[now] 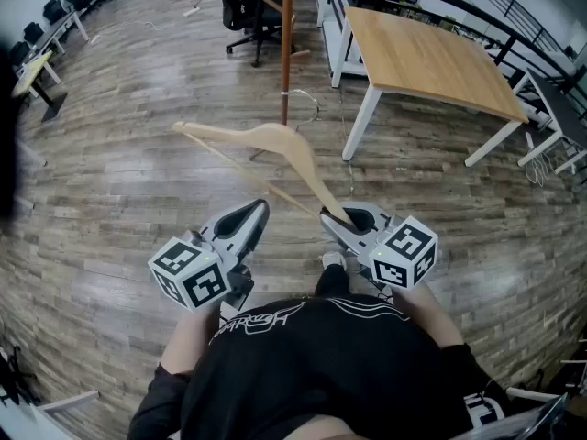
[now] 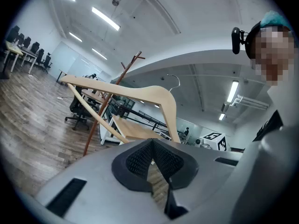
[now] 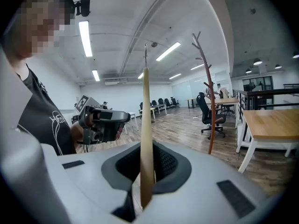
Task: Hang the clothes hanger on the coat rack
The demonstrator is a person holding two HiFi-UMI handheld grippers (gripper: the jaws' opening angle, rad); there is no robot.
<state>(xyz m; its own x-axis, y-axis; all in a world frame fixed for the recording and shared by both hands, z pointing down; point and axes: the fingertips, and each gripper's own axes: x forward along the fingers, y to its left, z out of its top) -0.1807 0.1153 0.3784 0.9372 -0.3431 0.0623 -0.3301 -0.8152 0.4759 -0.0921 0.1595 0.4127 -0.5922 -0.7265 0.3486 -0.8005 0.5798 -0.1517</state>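
Observation:
A pale wooden clothes hanger with a metal hook is held above the wooden floor, slanting up and left from my right gripper, which is shut on one end of its arm. In the right gripper view the hanger stands edge-on between the pads of that gripper. My left gripper is beside it to the left, shut and holding nothing. It sees the hanger from the side. The brown coat rack stands ahead, some way beyond the hanger; its branched top shows at the right.
A light wooden table on white legs stands right of the coat rack. A black office chair is just left of the pole. More desks and chairs line the far left. Wooden floor lies in between.

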